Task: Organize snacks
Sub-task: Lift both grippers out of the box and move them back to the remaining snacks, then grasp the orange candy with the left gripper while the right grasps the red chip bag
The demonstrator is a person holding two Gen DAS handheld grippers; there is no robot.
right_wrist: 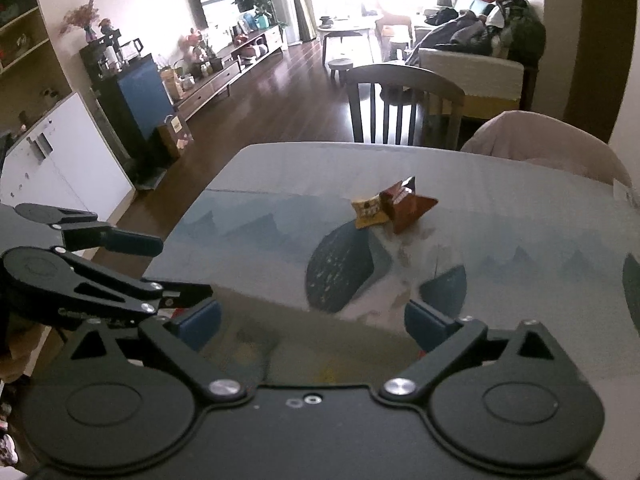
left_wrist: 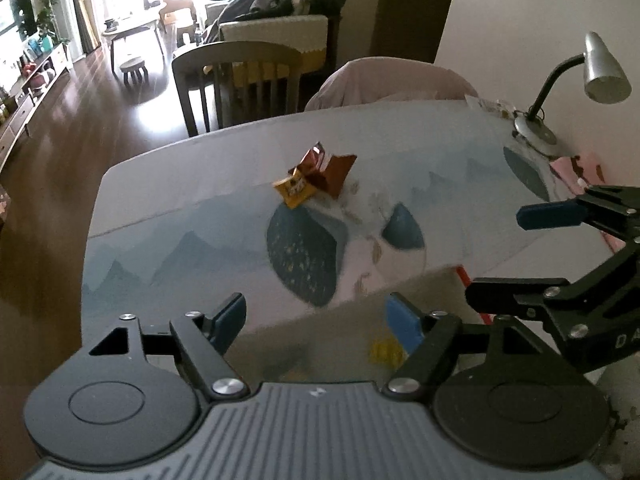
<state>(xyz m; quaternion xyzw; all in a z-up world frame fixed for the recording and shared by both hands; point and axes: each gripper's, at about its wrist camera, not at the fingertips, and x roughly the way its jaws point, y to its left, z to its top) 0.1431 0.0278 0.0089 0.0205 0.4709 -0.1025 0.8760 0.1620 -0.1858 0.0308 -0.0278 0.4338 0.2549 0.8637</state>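
A small yellow snack packet (left_wrist: pixel 293 191) lies against a brown snack packet (left_wrist: pixel 327 170) near the middle of the table (left_wrist: pixel 168 208). Both also show in the right wrist view, yellow (right_wrist: pixel 370 211) and brown (right_wrist: pixel 405 206). My left gripper (left_wrist: pixel 316 322) is open and empty, above the table's near edge, well short of the snacks. My right gripper (right_wrist: pixel 312 320) is open and empty too, at the same near edge. It shows at the right of the left wrist view (left_wrist: pixel 508 256). The left gripper shows at the left of the right wrist view (right_wrist: pixel 176 268).
A silver desk lamp (left_wrist: pixel 592 76) stands at the table's far right by the wall. A wooden chair (left_wrist: pixel 236 80) and a pink-covered chair (left_wrist: pixel 392 80) stand behind the table. Something yellow (left_wrist: pixel 386 352) and a red item (left_wrist: pixel 466 280) show blurred below the near edge.
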